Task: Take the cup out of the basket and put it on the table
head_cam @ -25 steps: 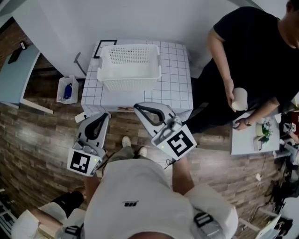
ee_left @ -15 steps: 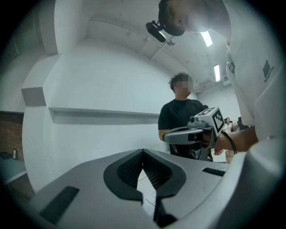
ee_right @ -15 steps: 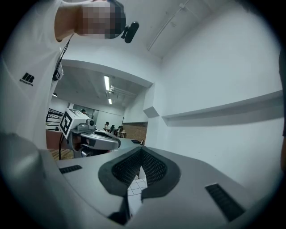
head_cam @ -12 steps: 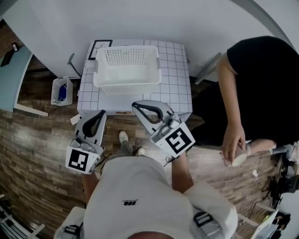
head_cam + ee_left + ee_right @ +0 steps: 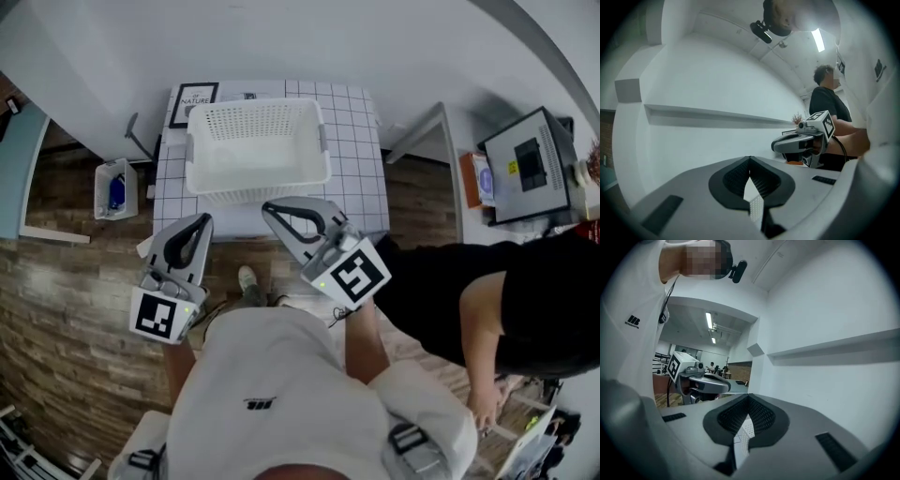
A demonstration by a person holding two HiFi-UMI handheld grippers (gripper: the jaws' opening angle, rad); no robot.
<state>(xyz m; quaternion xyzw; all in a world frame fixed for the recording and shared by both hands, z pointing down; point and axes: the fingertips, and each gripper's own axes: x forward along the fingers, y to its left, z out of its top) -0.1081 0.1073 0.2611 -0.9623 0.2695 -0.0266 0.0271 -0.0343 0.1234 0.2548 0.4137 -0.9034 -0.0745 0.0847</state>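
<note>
A white perforated basket point(image 5: 258, 150) stands on the white gridded table point(image 5: 361, 155). Its inside looks bare, and no cup shows in any view. My left gripper point(image 5: 202, 221) hangs shut in front of the table's near edge, below the basket's left corner. My right gripper point(image 5: 269, 208) is shut too, with its tip just short of the basket's near wall. In the left gripper view the left gripper's point(image 5: 750, 160) jaws meet on nothing, and the right gripper point(image 5: 801, 140) shows beside them. The right gripper view has its own gripper point(image 5: 749, 397) closed on nothing, with the left gripper point(image 5: 705, 380) alongside.
A framed sign point(image 5: 194, 103) leans at the table's back left corner. A small bin point(image 5: 111, 186) sits on the wooden floor to the left. A person in black point(image 5: 525, 300) bends low at the right, near a desk with a monitor point(image 5: 527, 164).
The person in black, who held a white cup a second ago, has moved down to the lower right, and the cup is out of sight. Both grippers have barely shifted.
</note>
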